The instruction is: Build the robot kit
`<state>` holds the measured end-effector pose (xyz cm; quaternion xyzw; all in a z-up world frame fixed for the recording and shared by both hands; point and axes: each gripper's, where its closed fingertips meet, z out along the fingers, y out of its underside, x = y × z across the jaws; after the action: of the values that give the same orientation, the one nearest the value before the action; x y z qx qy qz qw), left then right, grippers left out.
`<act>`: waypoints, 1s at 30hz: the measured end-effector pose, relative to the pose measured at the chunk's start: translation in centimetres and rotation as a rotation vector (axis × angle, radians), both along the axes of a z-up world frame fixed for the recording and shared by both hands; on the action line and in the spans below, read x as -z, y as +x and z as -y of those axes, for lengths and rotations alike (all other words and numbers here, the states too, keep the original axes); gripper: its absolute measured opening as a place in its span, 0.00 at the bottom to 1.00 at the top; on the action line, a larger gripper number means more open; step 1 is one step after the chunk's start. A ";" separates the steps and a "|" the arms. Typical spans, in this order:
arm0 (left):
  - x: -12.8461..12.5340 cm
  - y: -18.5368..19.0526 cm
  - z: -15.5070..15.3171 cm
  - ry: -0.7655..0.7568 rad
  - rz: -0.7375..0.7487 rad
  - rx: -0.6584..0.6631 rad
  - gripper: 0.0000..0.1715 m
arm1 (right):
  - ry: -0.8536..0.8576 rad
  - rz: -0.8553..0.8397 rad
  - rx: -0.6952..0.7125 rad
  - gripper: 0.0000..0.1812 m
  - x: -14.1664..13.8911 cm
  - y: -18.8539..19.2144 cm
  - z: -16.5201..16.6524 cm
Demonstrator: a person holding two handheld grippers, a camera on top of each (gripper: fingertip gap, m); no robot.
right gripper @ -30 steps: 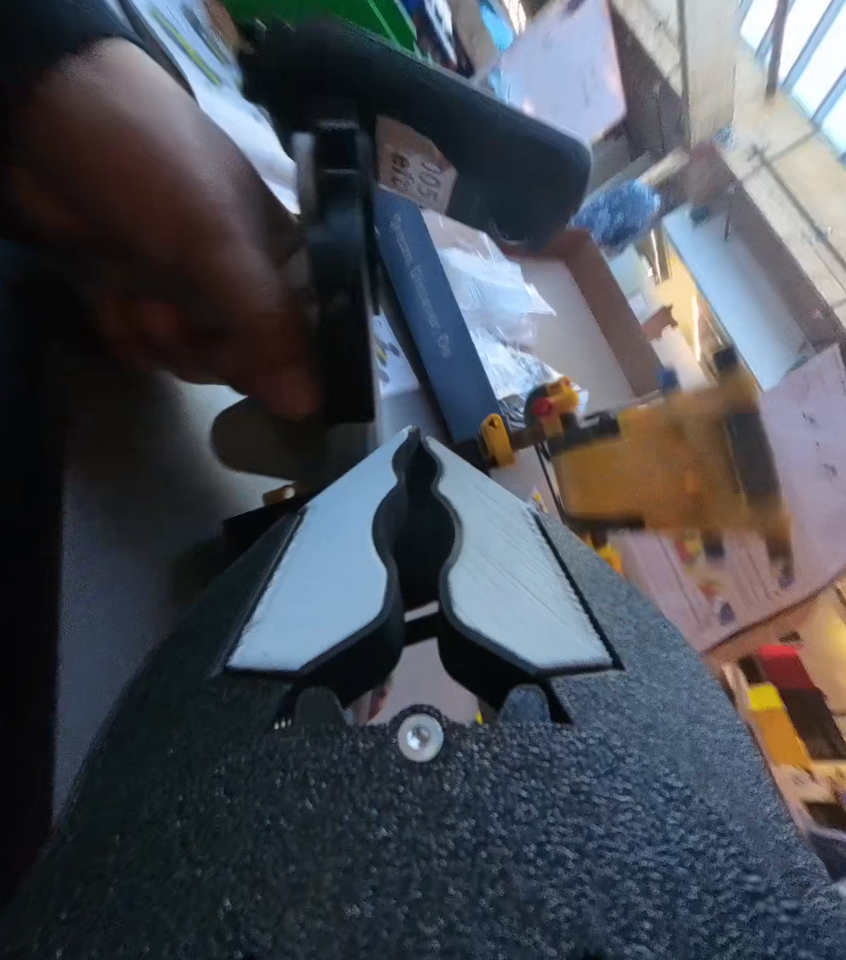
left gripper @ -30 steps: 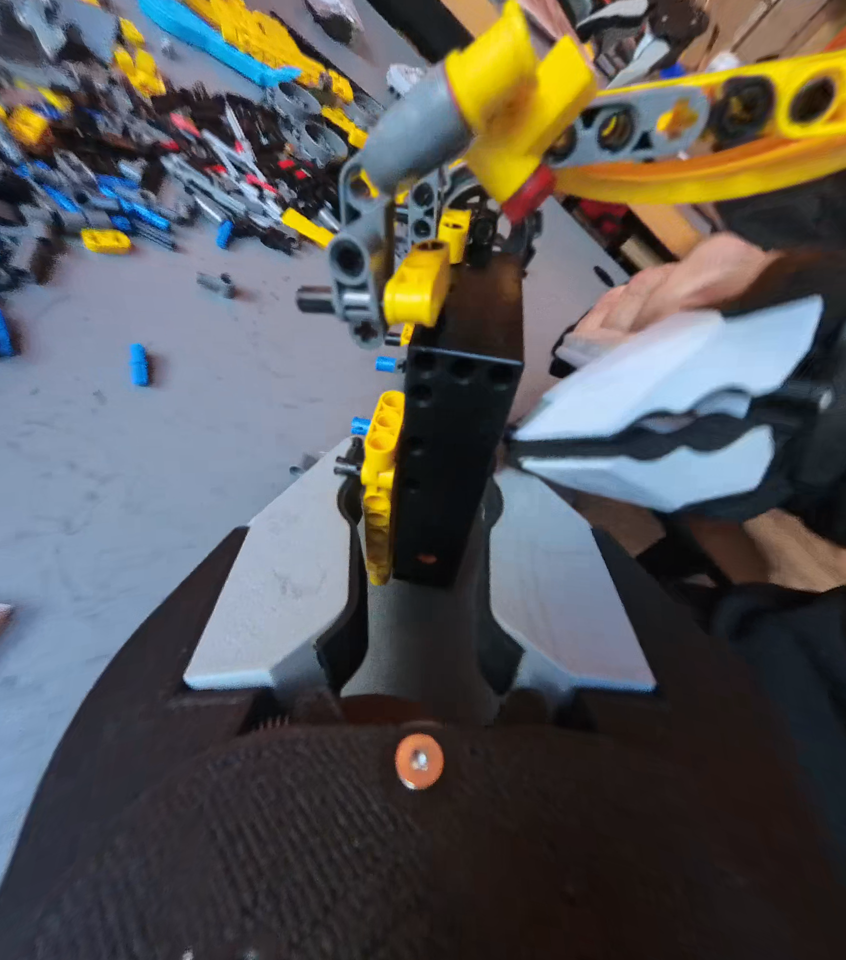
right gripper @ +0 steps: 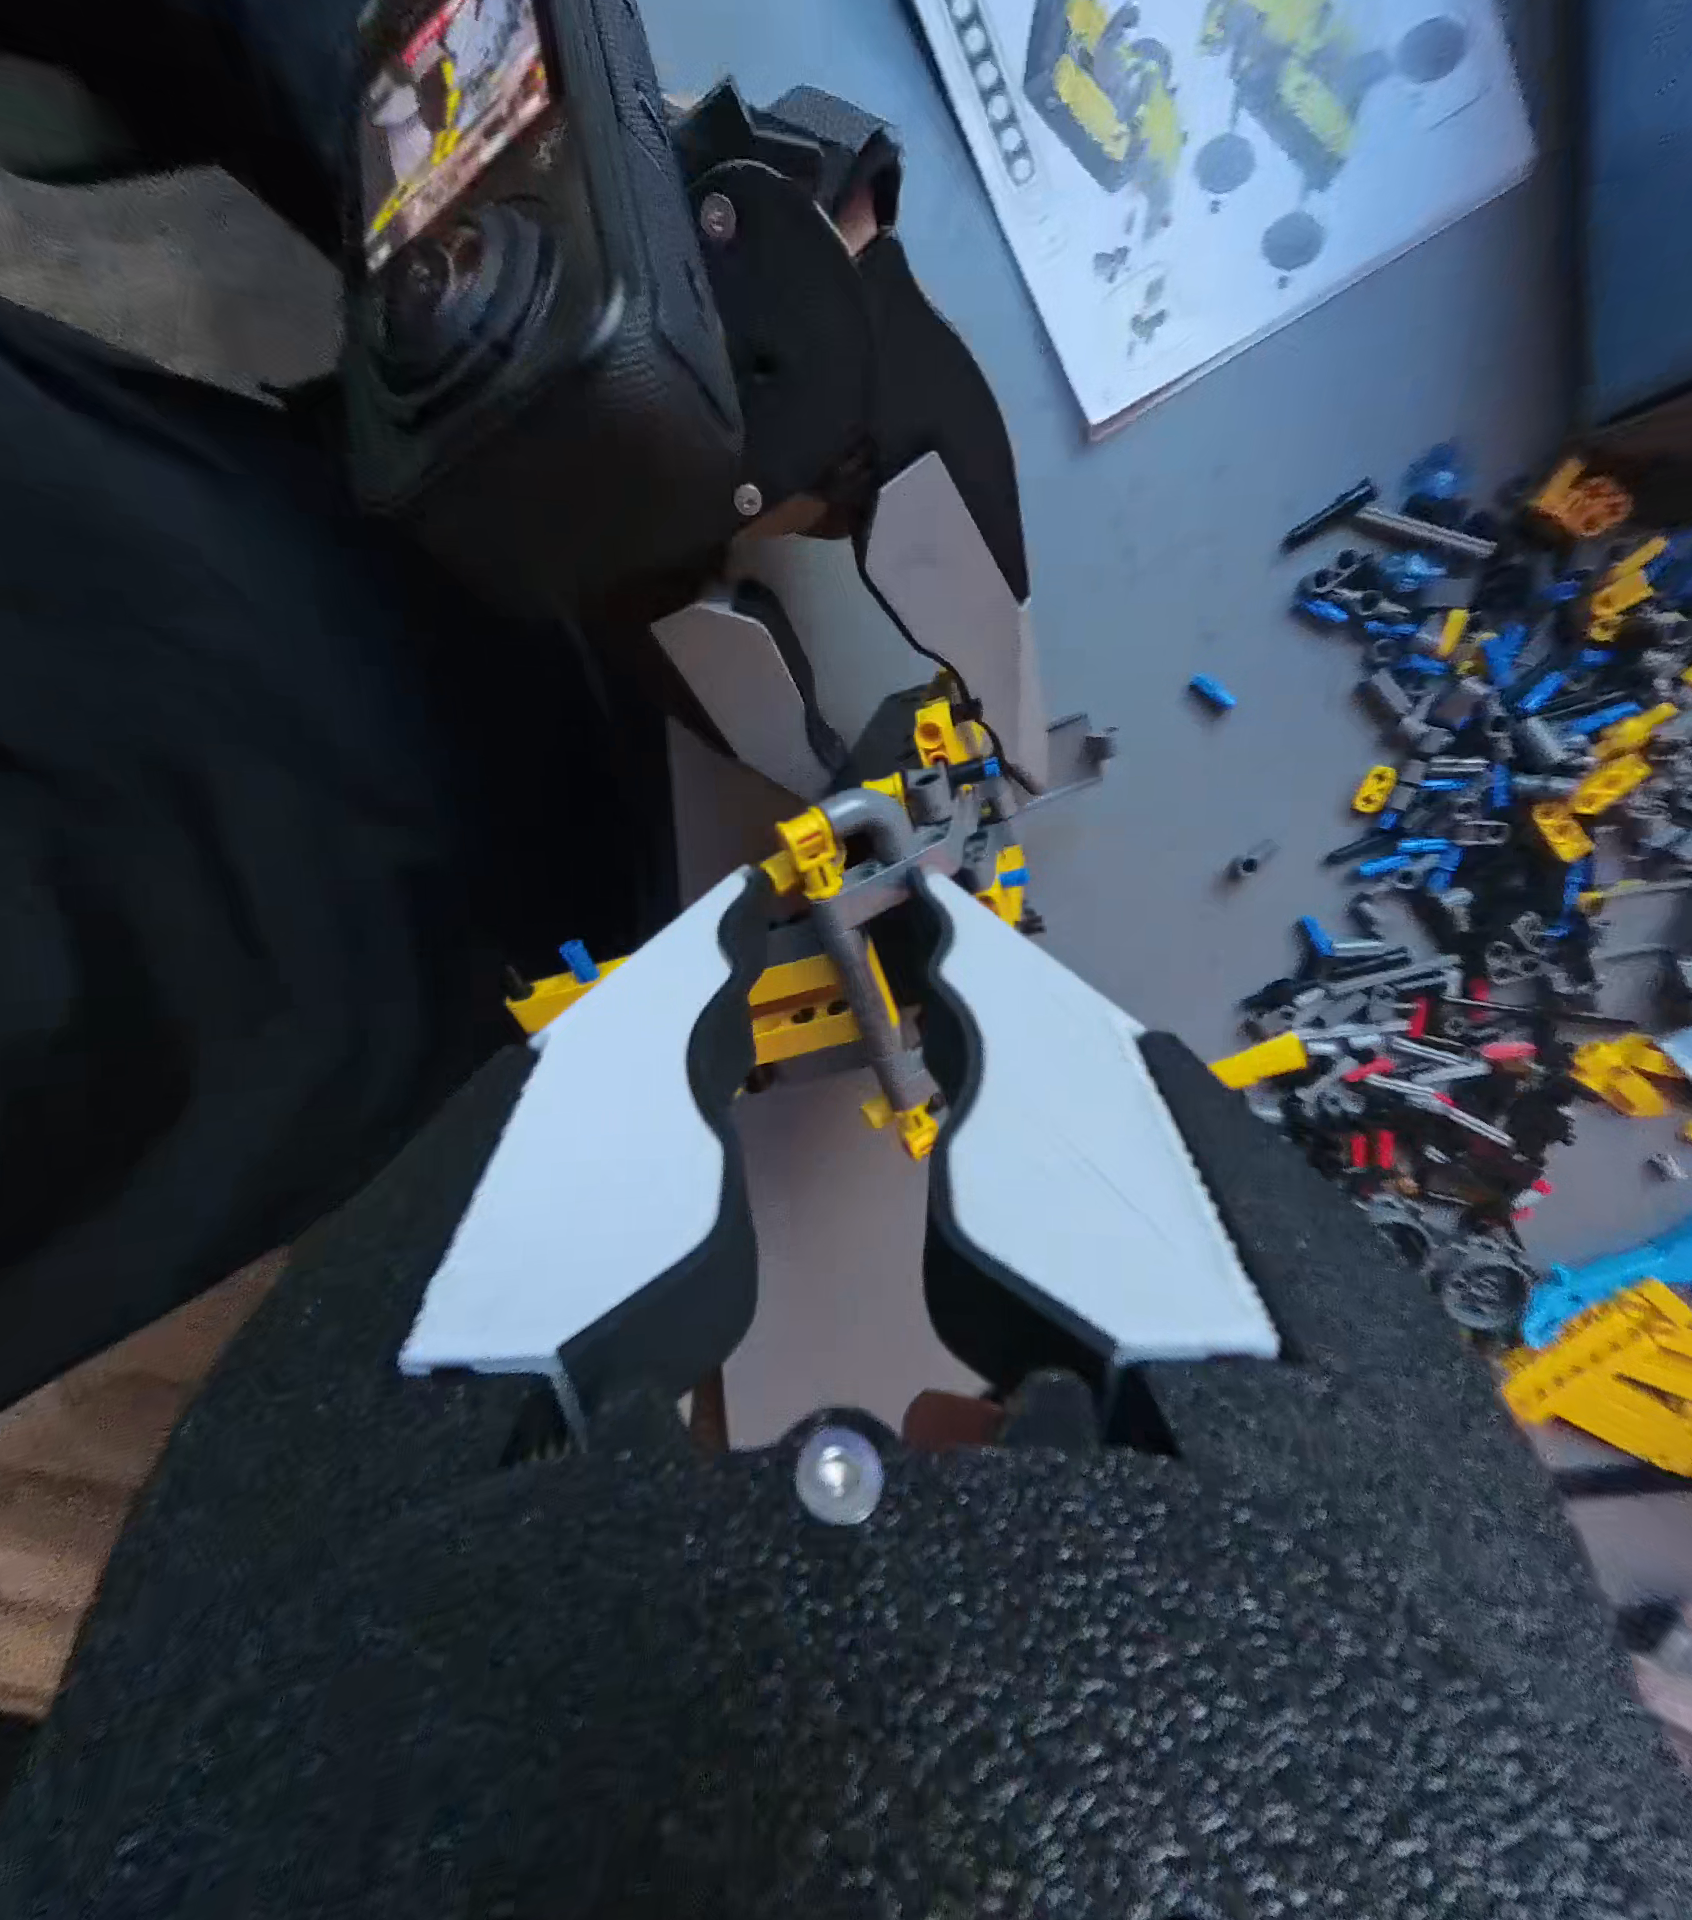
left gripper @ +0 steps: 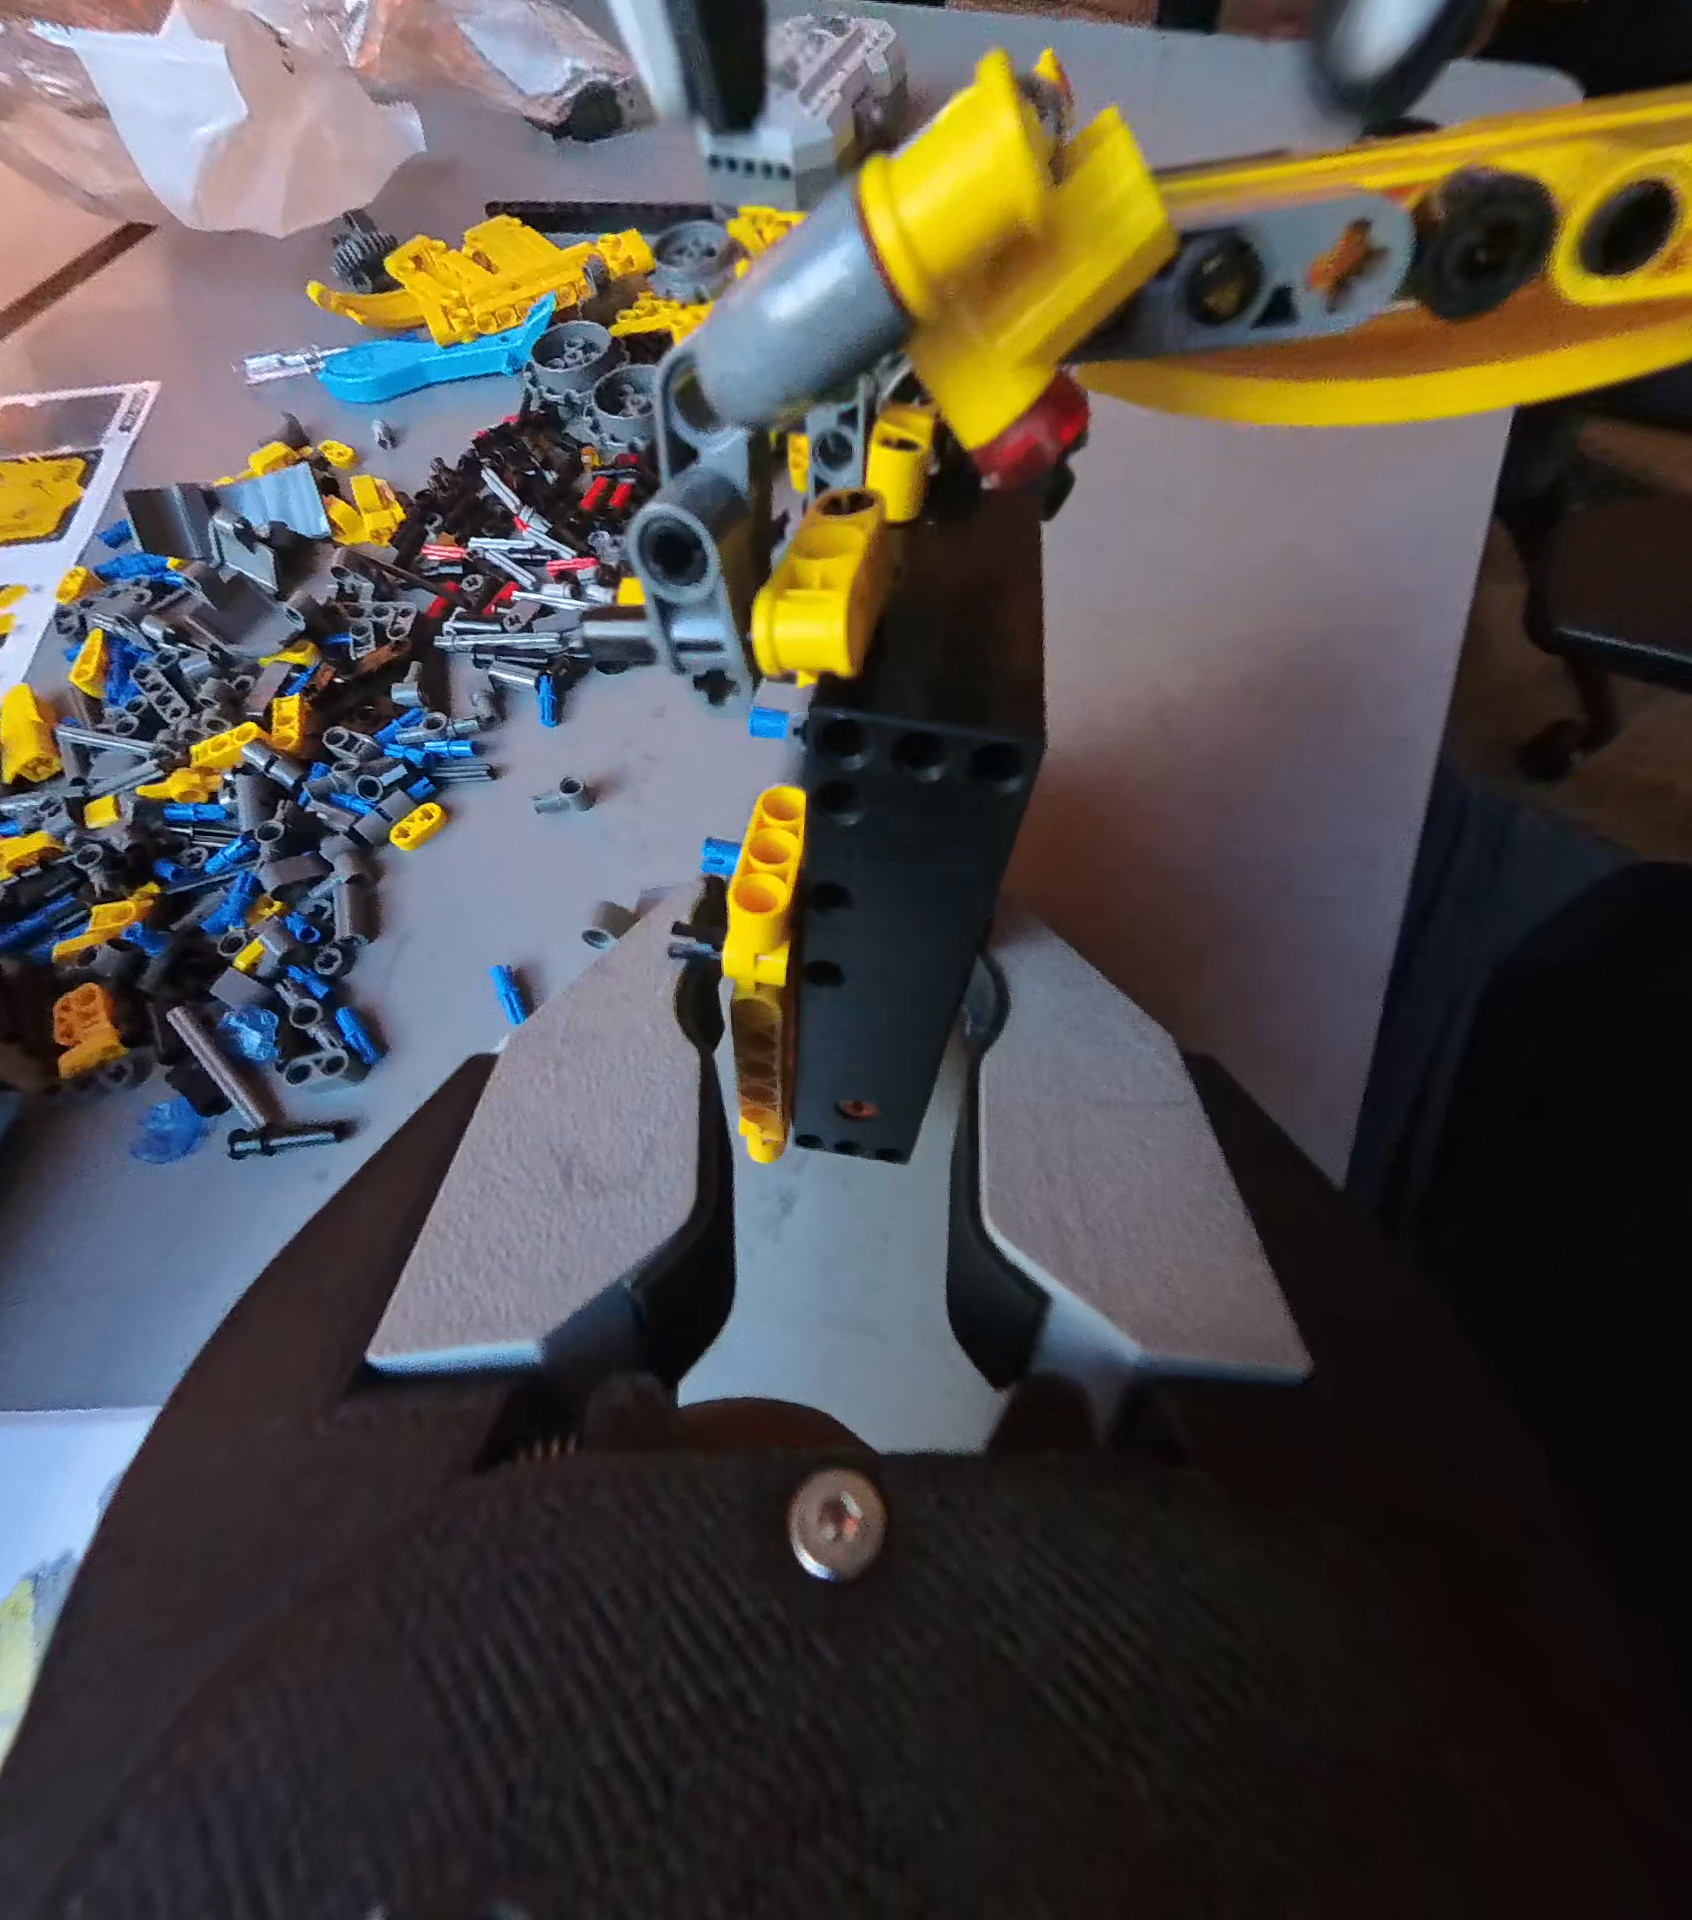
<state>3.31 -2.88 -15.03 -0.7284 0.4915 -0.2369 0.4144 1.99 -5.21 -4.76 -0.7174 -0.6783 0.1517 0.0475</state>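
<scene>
Gripping hard, your left gripper (left gripper: 837, 997) has its fingers clamped on the black block (left gripper: 909, 914) at the base of a half-built brick model (left gripper: 863, 582), with a yellow beam (left gripper: 764, 935) pressed against the block's left face; above the block sit a yellow connector (left gripper: 826, 597) and a grey connector (left gripper: 691, 582), and over those a blurred grey cylinder with a yellow collar (left gripper: 935, 239) leads into a long yellow holed arm (left gripper: 1507, 229) reaching off to the upper right of the model; your right gripper (right gripper: 837, 914) hangs spread apart and grasping nothing, its tips either side of a thin grey rod (right gripper: 868, 997) that runs down from a grey bent piece (right gripper: 863, 816) on the same model, and whether a tip touches the rod you can't tell; beyond the model in the right wrist view your left gripper shows with its camera (right gripper: 499, 281) on top; left of the model on the grey table (left gripper: 146, 1216) lies a big heap of loose pieces (left gripper: 229, 790), blue, yellow, grey and black, with a bright blue curved piece (left gripper: 437, 358) and a yellow sub-assembly (left gripper: 489, 275) at its far end; a printed instruction sheet (right gripper: 1226, 166) lies on the table past the heap, and crumpled plastic wrap (left gripper: 229, 114) sits farther back
</scene>
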 end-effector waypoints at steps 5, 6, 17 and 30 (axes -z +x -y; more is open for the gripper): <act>-0.2 0.4 0.0 0.193 -0.061 0.107 0.24 | 0.147 0.000 0.050 0.12 -1.2 0.5 -3.8; -0.2 0.4 0.0 0.218 -0.069 0.115 0.24 | 0.152 0.009 0.051 0.10 -0.8 1.0 -4.4; 0.1 0.4 1.0 0.548 -0.112 0.205 0.25 | -0.061 -0.123 -0.096 0.12 2.5 1.5 1.2; -0.4 0.7 -0.5 0.578 -0.319 0.110 0.24 | 0.234 -0.075 0.099 0.22 2.8 2.4 3.8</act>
<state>3.98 -2.37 -14.63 -0.5812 0.6357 0.0074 0.5080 4.43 -9.01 -7.51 -0.7332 -0.6530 0.0958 0.1637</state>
